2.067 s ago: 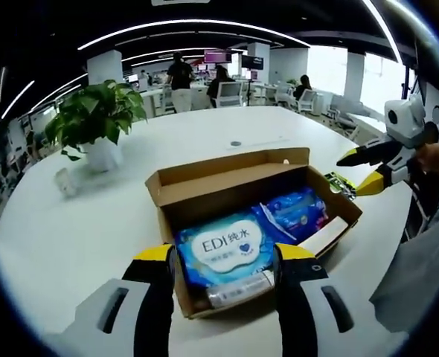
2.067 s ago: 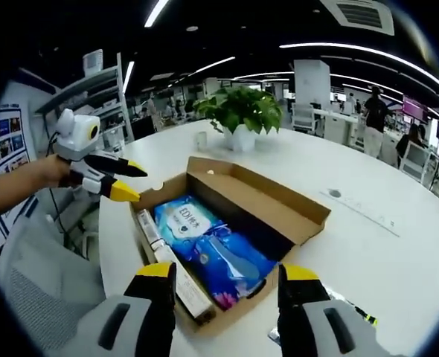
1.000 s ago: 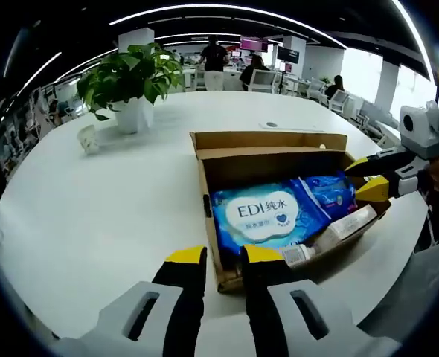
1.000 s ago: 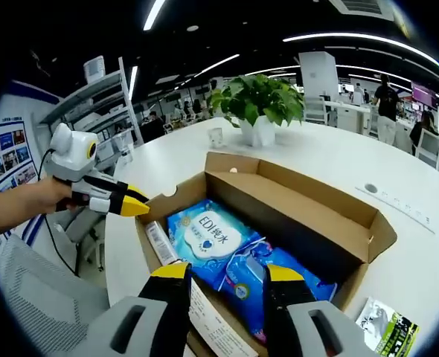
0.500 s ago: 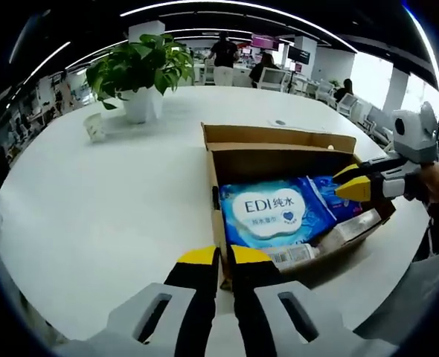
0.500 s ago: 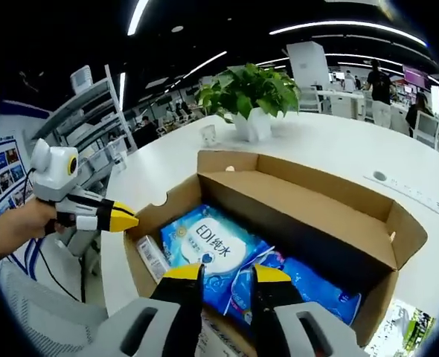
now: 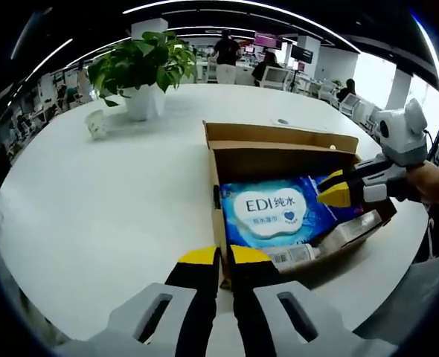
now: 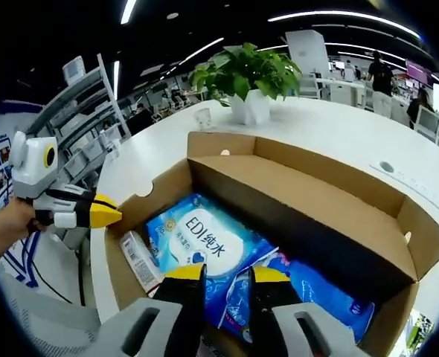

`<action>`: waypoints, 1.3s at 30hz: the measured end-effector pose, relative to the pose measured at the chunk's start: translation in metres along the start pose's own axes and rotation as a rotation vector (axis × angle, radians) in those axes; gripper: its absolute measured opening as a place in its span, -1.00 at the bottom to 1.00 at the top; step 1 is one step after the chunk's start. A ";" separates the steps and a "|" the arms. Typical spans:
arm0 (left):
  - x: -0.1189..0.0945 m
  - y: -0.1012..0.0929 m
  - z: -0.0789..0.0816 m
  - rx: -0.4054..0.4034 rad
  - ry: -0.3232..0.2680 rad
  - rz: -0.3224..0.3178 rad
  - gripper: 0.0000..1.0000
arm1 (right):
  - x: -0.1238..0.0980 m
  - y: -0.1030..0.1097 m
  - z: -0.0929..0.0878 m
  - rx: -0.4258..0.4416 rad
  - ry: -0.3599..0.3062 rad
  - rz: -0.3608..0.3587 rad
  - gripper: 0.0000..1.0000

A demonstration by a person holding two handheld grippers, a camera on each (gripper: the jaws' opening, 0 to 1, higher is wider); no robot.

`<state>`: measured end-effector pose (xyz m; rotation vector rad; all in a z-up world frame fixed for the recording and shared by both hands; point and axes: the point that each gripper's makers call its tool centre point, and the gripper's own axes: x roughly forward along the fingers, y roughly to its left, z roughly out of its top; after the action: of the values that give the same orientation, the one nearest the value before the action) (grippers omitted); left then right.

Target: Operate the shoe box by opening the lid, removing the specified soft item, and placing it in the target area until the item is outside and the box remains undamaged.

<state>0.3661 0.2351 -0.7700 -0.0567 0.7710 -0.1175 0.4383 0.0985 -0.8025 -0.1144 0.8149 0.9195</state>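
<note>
Lower now, the right gripper (image 8: 219, 274), jaws nearly together, nears the glossy wipes pack (image 8: 204, 245); left gripper (image 7: 219, 256) pinched.

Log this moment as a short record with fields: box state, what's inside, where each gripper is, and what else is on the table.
box: cardboard shoe box, lid open
contents: EDI wipes pack, darker blue pack, white tube
right gripper: jaws nearly closed, over the wipes pack
left gripper: jaws closed, at the box's near wall
table: white table, potted plant, small cup
</note>
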 end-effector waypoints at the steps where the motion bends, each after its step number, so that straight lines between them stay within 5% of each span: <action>1: 0.000 0.000 0.000 -0.005 0.000 0.000 -0.95 | 0.001 -0.003 0.001 -0.006 0.008 -0.016 -0.72; 7: 0.001 0.000 0.000 -0.008 -0.002 0.002 -0.95 | 0.008 -0.003 -0.013 -0.014 0.106 -0.052 -0.72; 13: 0.001 0.000 0.000 0.003 0.002 0.002 -0.95 | 0.016 -0.004 -0.015 -0.048 0.109 -0.056 -0.72; 21: 0.001 0.000 0.000 0.006 0.008 0.004 -0.95 | 0.010 -0.008 -0.007 -0.041 0.081 -0.073 -1.00; 39: -0.001 -0.001 -0.001 0.008 0.011 0.017 -0.95 | -0.024 -0.004 0.019 0.049 -0.025 -0.060 -1.00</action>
<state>0.3650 0.2337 -0.7699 -0.0419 0.7816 -0.1053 0.4438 0.0879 -0.7744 -0.0843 0.8062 0.8424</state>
